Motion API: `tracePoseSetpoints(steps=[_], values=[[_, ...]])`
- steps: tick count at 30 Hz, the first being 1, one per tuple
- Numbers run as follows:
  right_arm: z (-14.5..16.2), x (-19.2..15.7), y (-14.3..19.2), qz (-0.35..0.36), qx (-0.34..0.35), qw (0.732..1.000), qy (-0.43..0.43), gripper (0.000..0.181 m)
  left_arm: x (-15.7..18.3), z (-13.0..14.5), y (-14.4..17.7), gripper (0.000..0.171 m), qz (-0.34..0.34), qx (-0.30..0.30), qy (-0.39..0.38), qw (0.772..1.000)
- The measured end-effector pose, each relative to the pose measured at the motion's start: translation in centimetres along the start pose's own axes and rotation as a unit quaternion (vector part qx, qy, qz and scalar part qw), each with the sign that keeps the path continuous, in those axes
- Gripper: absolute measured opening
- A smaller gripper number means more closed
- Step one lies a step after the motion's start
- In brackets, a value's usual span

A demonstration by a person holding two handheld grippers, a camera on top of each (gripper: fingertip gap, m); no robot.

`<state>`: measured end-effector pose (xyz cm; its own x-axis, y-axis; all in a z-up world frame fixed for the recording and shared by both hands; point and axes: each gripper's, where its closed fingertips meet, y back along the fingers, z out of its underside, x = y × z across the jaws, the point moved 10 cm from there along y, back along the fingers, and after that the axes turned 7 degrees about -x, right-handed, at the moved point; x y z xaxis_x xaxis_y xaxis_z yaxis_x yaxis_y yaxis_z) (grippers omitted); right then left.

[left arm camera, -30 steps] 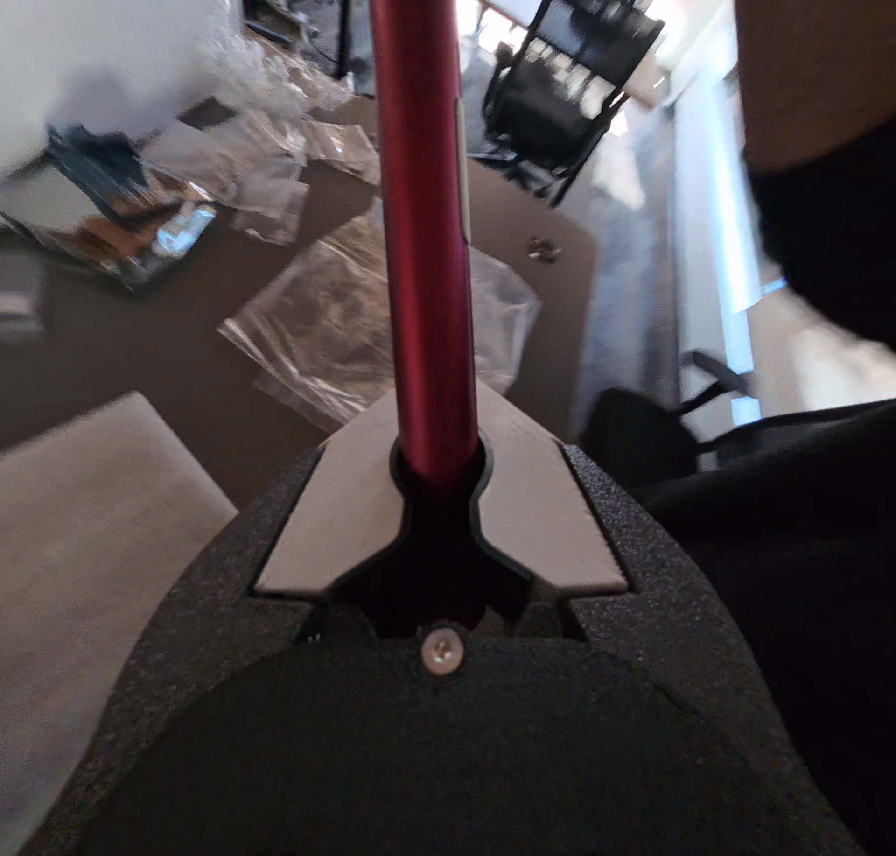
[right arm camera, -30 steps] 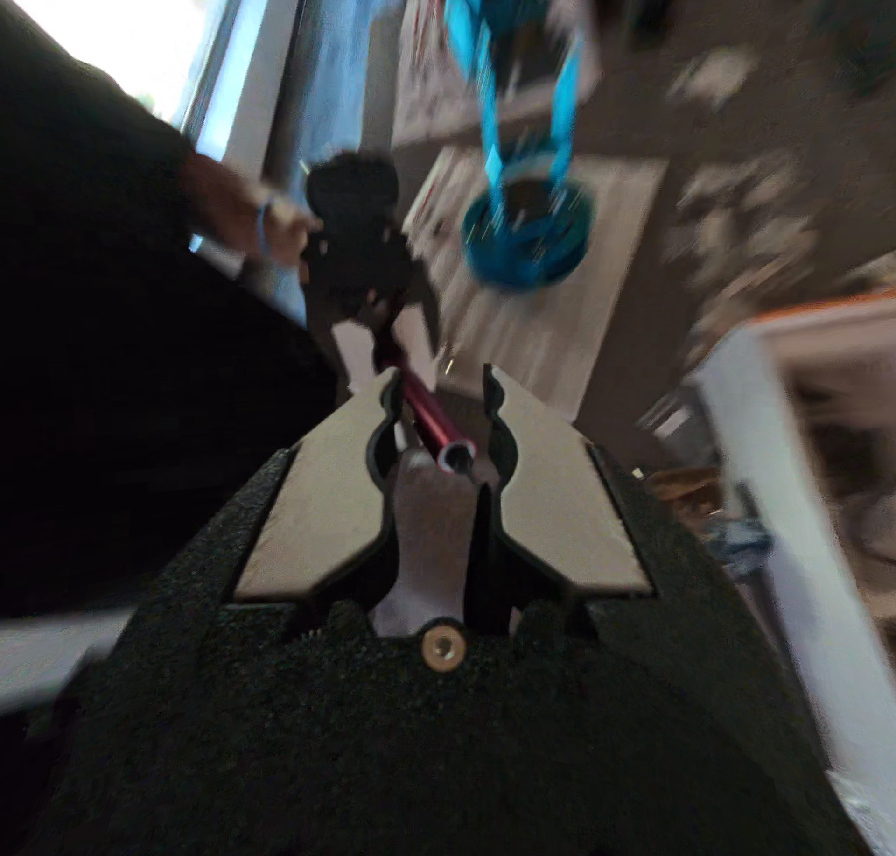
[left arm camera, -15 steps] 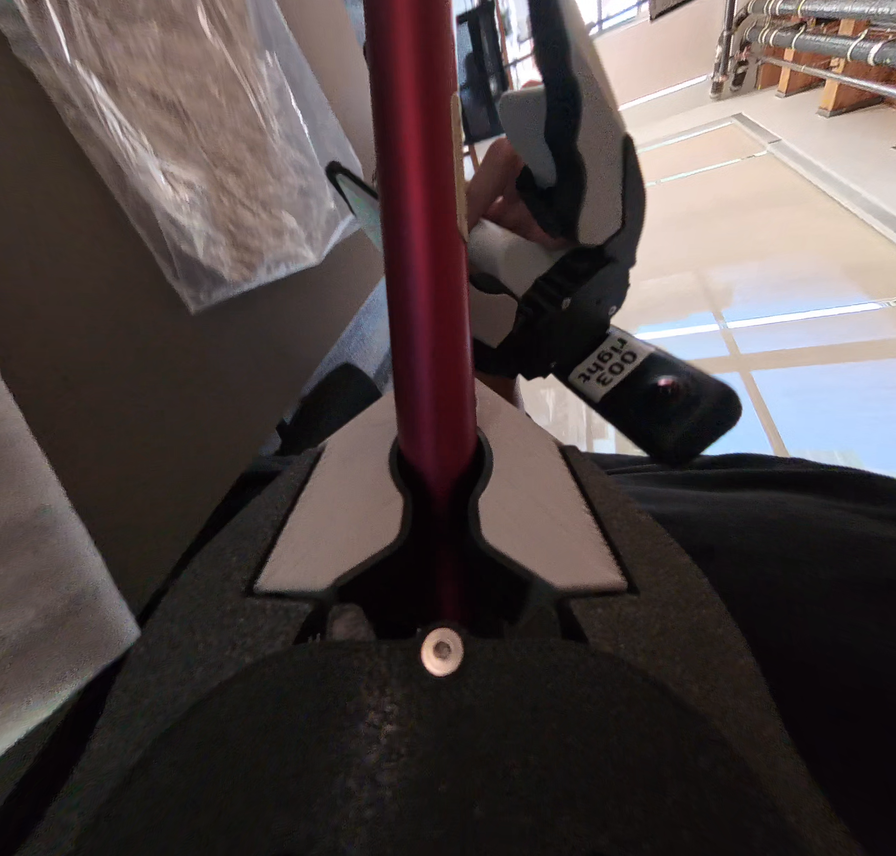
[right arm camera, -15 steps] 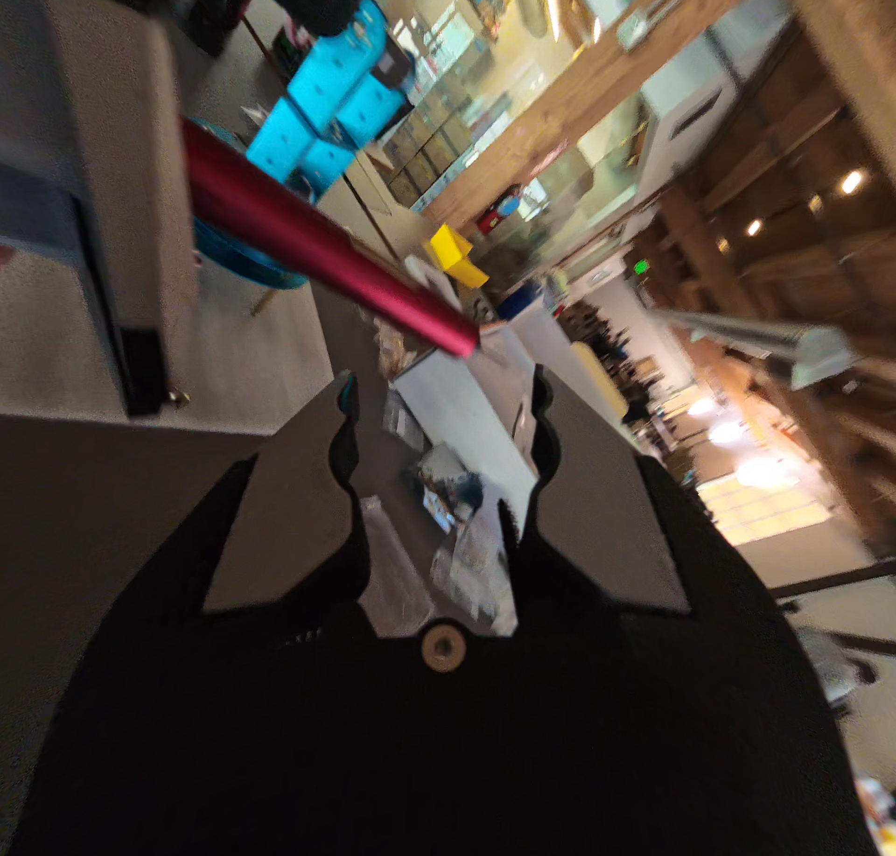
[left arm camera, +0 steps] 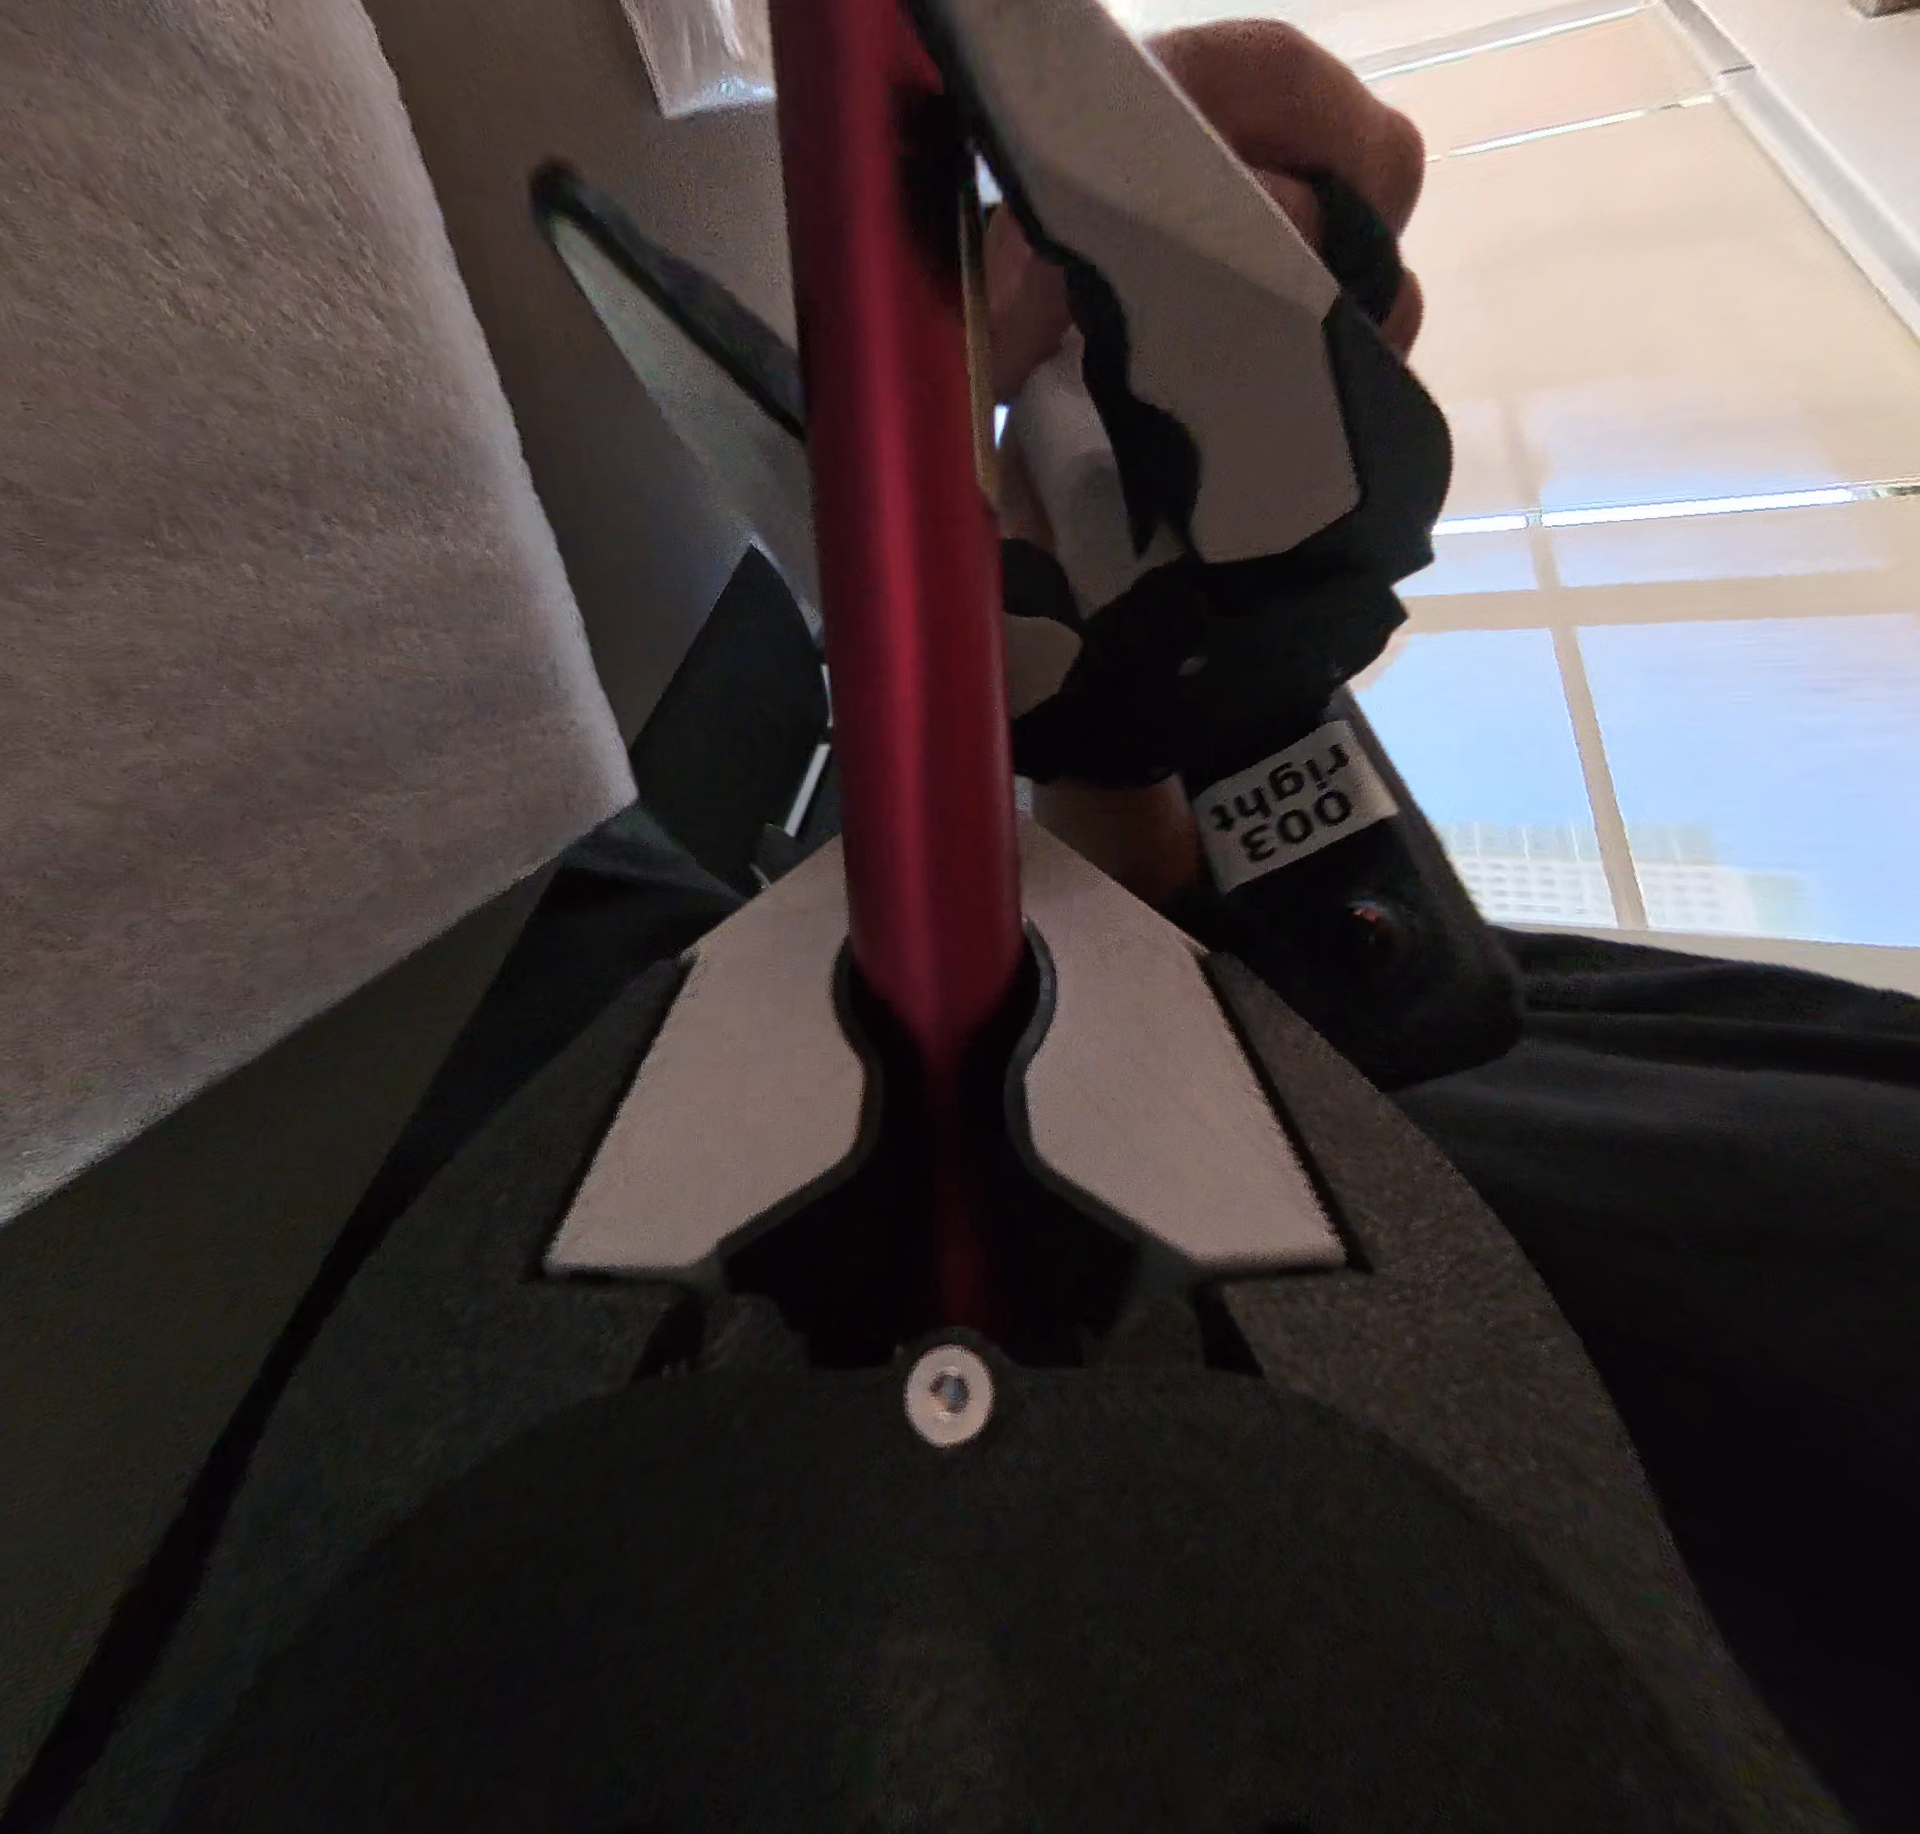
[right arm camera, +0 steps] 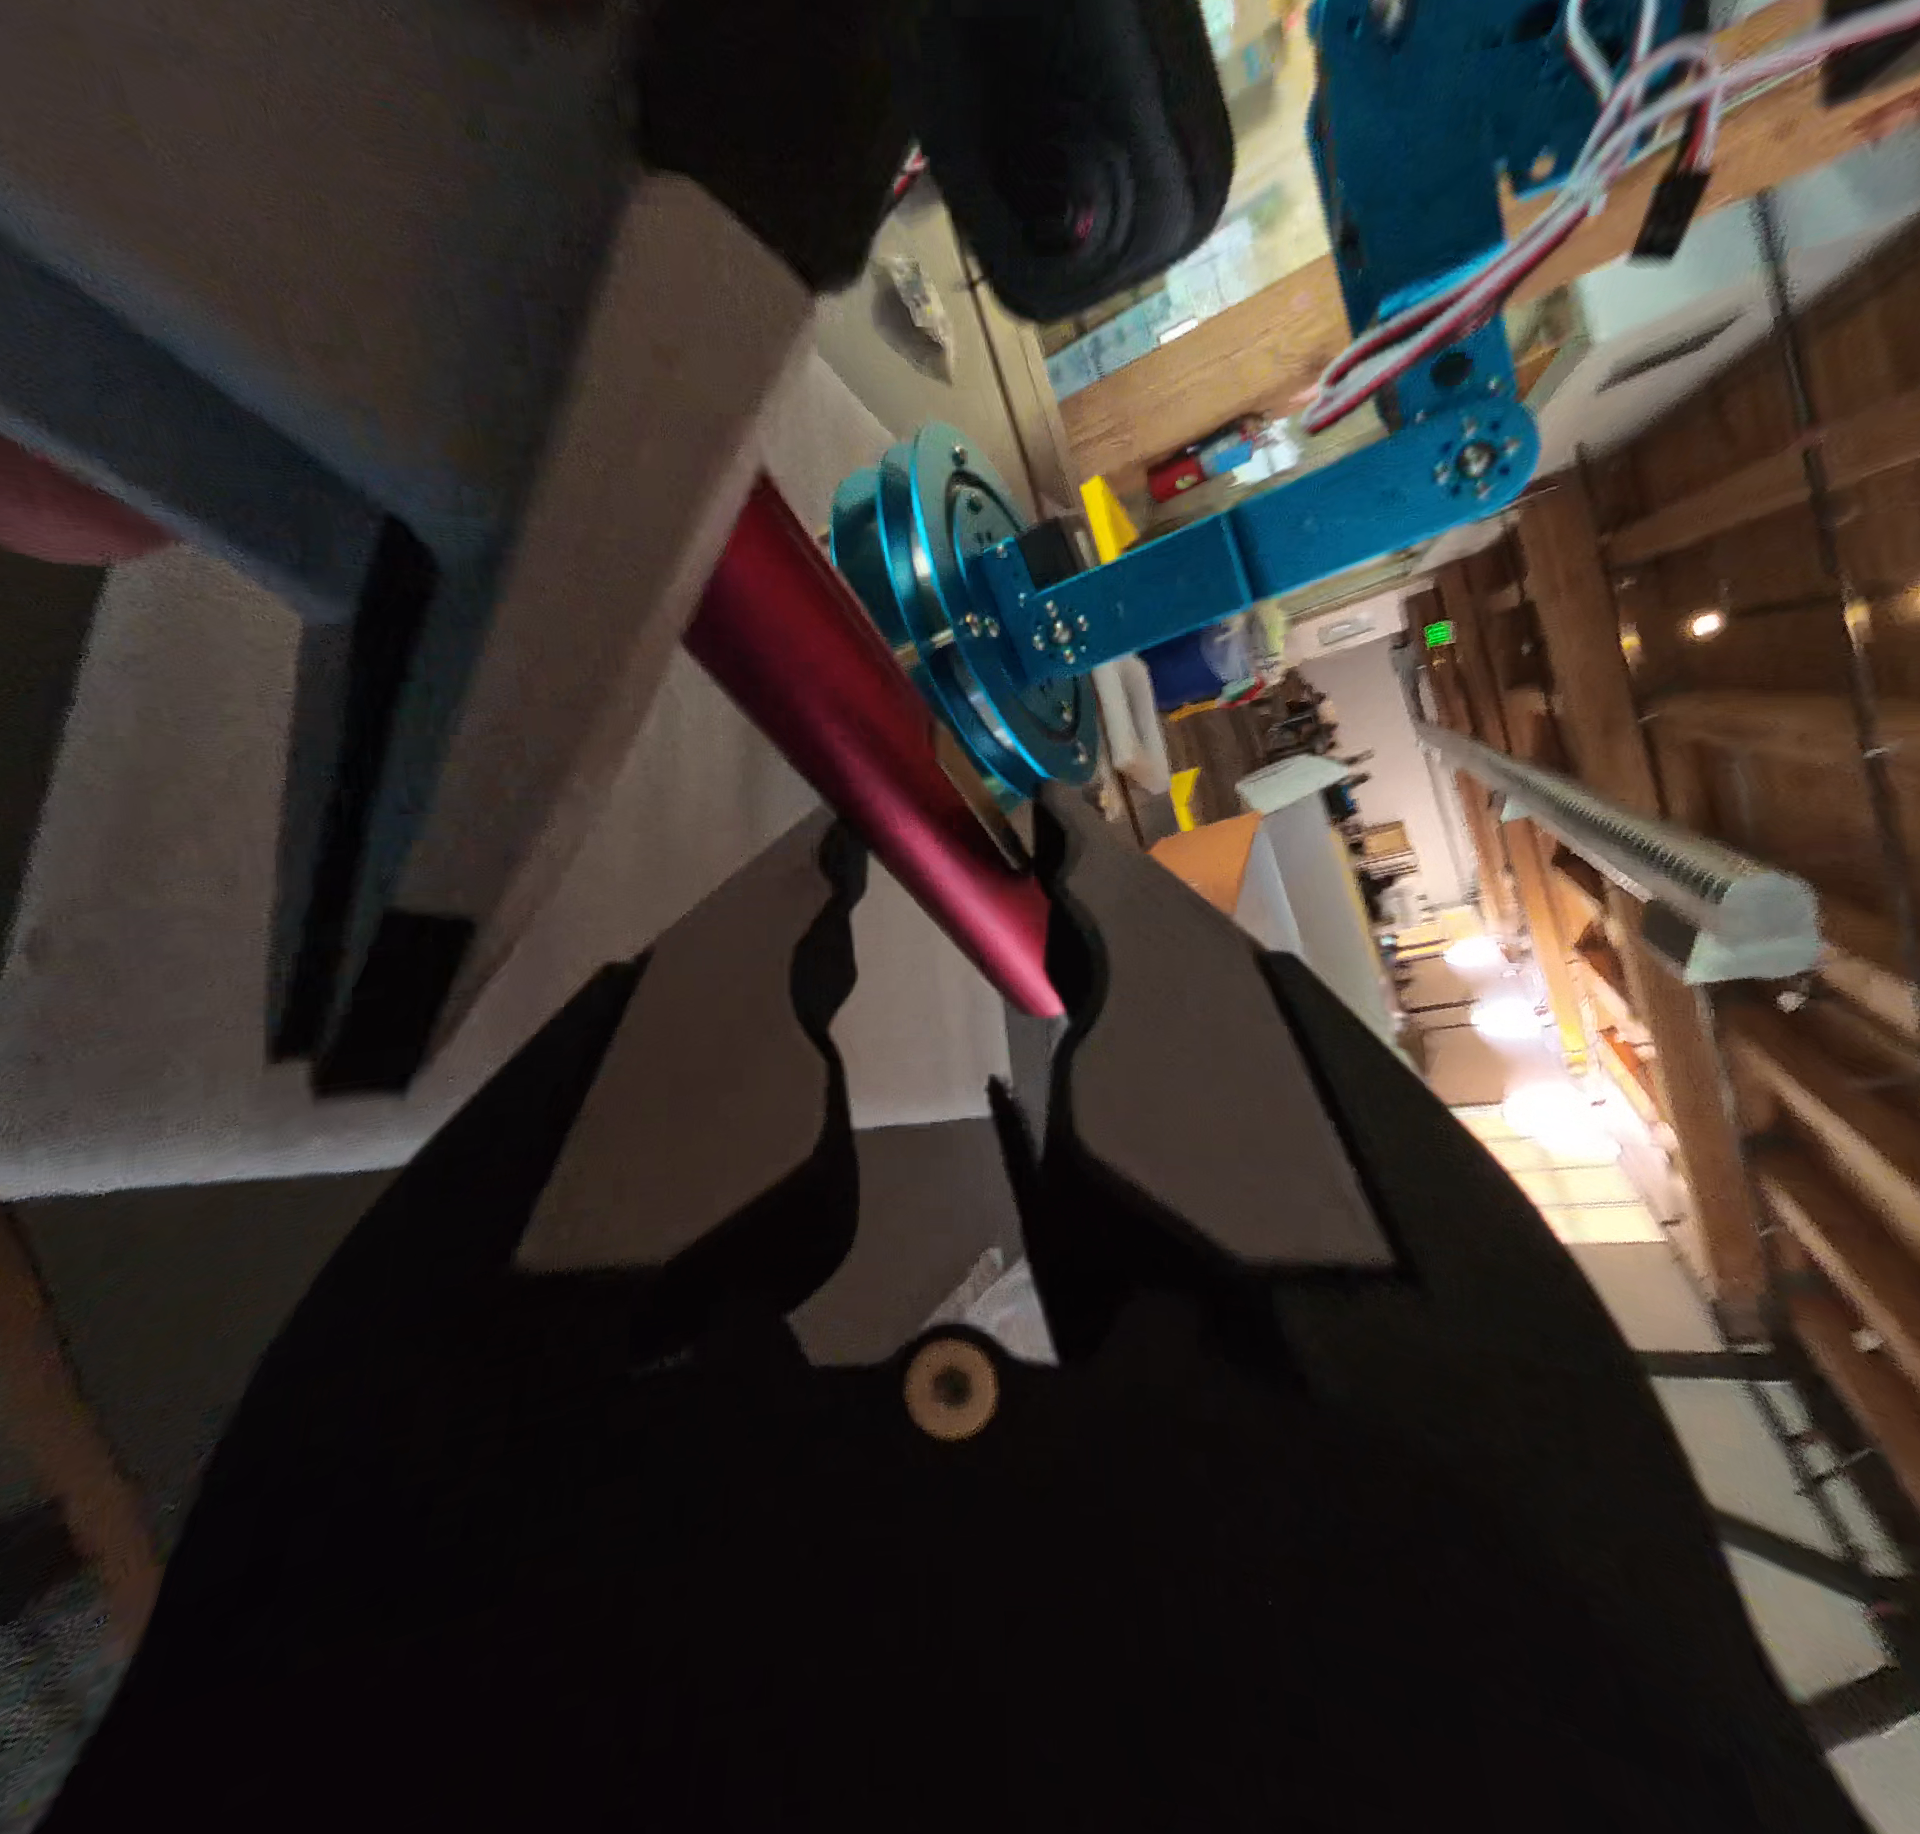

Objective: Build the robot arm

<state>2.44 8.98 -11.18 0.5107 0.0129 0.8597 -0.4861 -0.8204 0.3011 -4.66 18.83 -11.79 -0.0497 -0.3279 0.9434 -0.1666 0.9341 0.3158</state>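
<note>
Where the left gripper (left arm camera: 943,963) fills the near part of its own view, its jaws are clamped on a red tube (left arm camera: 914,537), which runs straight up the middle of the picture from the notch between the pale finger plates to the top edge. Just right of the tube and a little farther off sits the right gripper (left arm camera: 1174,257), seen from its underside, with a white label (left arm camera: 1291,818) on its black body and a hand (left arm camera: 1299,132) wrapped around its handle. One of its pale fingers lies against the right side of the tube near the top. A grey felt mat (left arm camera: 239,496) covers the left side, and a bright window (left arm camera: 1714,766) fills the far right. Dark cloth lies along the lower right.

Seen from the right wrist view, the right gripper (right arm camera: 951,849) has its jaws apart, with a clear gap between the wavy inner edges. The red tube (right arm camera: 873,776) comes in slantwise from the upper left and its end rests against the inner edge of the right finger; the left finger stands clear of it. Whether the tube is pressed or only touching there, I cannot tell. Beyond the tube, a blue metal arm (right arm camera: 1247,569) with a round base and red and white wires stands on the tabletop (right arm camera: 914,1223). At the top, the black body of the left gripper (right arm camera: 1039,122) with its camera lens shows. Wooden beams and shelves fill the far right.
</note>
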Motion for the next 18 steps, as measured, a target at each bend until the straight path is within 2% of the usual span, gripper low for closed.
tracePoseSetpoints(steps=[3, 5, 7, 10, 11, 13, 14, 16, 18], values=[[0.0, -0.5, -0.8, -0.008, -0.017, 1.000, 0.025, 0.027, -0.6, -0.1, 0.3, 0.016, 0.019, 0.001, -0.009, 1.000], [1.3, -0.2, -0.8, -0.020, -0.041, 0.999, 0.024, 0.023, -0.2, -0.1, 1.0, 0.043, 0.020, 0.014, -0.048, 0.999], [3.8, 1.3, -0.3, -0.040, -0.078, 0.996, 0.007, 0.021, 0.5, 0.2, 1.8, 0.068, 0.012, 0.027, -0.097, 0.995], [9.3, 6.0, 0.7, -0.069, -0.161, 0.984, -0.037, 0.021, 1.8, 1.6, 3.1, 0.072, 0.014, 0.035, -0.182, 0.983], [11.5, 7.4, 0.8, -0.101, -0.209, 0.971, -0.052, 0.021, 2.3, 2.3, 3.4, 0.063, 0.018, 0.026, -0.215, 0.976], [15.0, 9.6, 0.7, -0.146, -0.298, 0.942, -0.038, 0.020, 3.4, 3.7, 4.1, 0.062, 0.003, 0.011, -0.289, 0.957], [16.3, 10.1, 0.5, -0.197, -0.336, 0.920, -0.048, 0.021, 4.0, 4.3, 4.6, 0.061, -0.012, 0.006, -0.331, 0.944], [18.2, 10.1, -0.2, -0.301, -0.381, 0.870, -0.085, 0.021, 5.5, 5.4, 6.2, 0.059, -0.027, 0.009, -0.405, 0.914], [19.6, 9.7, -1.2, -0.359, -0.403, 0.836, -0.103, 0.021, 7.1, 5.9, 8.9, 0.057, -0.020, 0.028, -0.461, 0.887]])
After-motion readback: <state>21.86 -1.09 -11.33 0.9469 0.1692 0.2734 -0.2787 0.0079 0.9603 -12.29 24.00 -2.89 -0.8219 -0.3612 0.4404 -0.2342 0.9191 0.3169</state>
